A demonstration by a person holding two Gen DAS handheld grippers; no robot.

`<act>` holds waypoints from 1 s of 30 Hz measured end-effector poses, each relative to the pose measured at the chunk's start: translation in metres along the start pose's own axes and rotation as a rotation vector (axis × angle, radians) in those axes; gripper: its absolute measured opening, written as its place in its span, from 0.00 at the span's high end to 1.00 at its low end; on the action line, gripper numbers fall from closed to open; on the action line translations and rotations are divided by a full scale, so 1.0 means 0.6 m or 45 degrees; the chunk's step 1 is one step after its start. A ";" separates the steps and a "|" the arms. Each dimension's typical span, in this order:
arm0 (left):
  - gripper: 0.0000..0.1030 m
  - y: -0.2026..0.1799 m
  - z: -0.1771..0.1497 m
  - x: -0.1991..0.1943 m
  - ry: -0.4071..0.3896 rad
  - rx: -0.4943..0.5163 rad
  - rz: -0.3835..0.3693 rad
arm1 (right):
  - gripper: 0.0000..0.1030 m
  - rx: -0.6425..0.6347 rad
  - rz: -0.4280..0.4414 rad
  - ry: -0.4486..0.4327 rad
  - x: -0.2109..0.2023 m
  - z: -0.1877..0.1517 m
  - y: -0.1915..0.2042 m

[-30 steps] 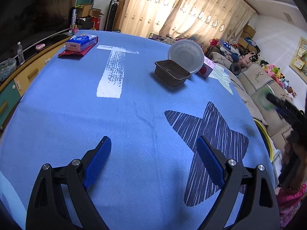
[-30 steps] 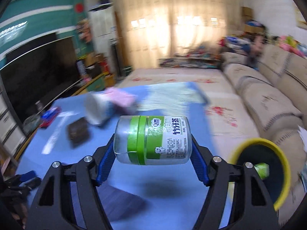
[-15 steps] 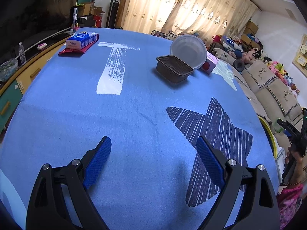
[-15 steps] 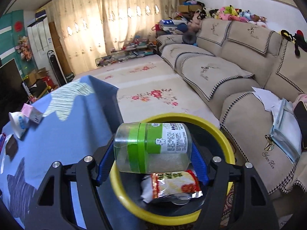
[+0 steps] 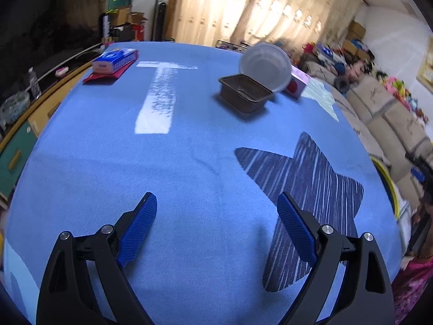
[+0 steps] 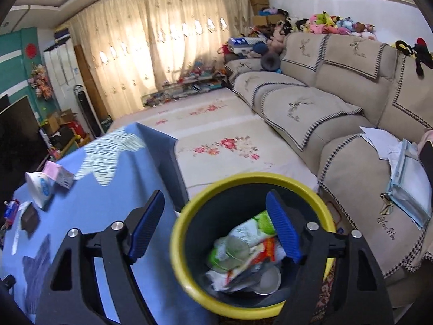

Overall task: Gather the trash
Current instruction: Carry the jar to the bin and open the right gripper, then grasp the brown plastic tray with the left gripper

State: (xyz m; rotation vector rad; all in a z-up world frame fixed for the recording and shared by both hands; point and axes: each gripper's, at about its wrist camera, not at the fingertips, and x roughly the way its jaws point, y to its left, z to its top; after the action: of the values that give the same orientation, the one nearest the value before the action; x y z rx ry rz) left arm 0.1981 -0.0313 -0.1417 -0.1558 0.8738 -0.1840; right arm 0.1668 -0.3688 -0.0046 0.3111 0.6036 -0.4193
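Observation:
My right gripper [image 6: 215,203] is open and empty above the yellow-rimmed dark trash bin [image 6: 184,257] beside the table. The clear jar with the green label [image 6: 232,252] lies inside the bin on wrappers. My left gripper [image 5: 216,205] is open and empty, low over the blue tablecloth [image 5: 108,168]. Farther back on the table stand a brown plastic tray [image 5: 243,94], a clear round bowl [image 5: 265,66] on its side and a small pink box [image 5: 297,84]. The tray [image 6: 28,218] and a white cup [image 6: 40,189] also show in the right wrist view.
A blue tissue pack on a red pouch [image 5: 113,62] lies at the table's far left. A beige sofa [image 6: 338,113] runs along the right, with papers on its seat. A TV cabinet [image 5: 16,124] stands left of the table. The bin rim [image 5: 387,181] shows off the table's right edge.
My right gripper opened and let go of the green-labelled jar, which dropped into the bin. The left gripper stayed open and nearly still over the table.

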 end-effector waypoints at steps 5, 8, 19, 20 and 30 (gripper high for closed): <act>0.14 -0.026 0.037 0.008 0.021 0.040 -0.030 | 0.26 -0.028 0.064 -0.008 -0.015 -0.002 0.029; 0.14 -0.057 0.074 0.013 -0.023 0.115 -0.014 | 0.26 -0.034 0.095 -0.001 -0.017 -0.008 0.041; 0.23 -0.136 0.200 0.124 -0.023 0.310 -0.019 | 0.26 -0.020 0.146 0.053 -0.005 -0.017 0.054; 0.24 -0.134 0.204 0.137 -0.007 0.307 -0.008 | 0.26 -0.020 0.148 0.053 -0.004 -0.017 0.055; 0.33 -0.129 0.222 0.205 0.038 0.328 0.045 | 0.26 -0.008 0.167 0.064 -0.004 -0.017 0.055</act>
State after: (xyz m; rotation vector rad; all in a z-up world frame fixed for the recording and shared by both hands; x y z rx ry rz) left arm 0.3707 -0.1260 -0.1328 0.1025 0.8741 -0.2641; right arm 0.1756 -0.3350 -0.0061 0.3537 0.6297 -0.2841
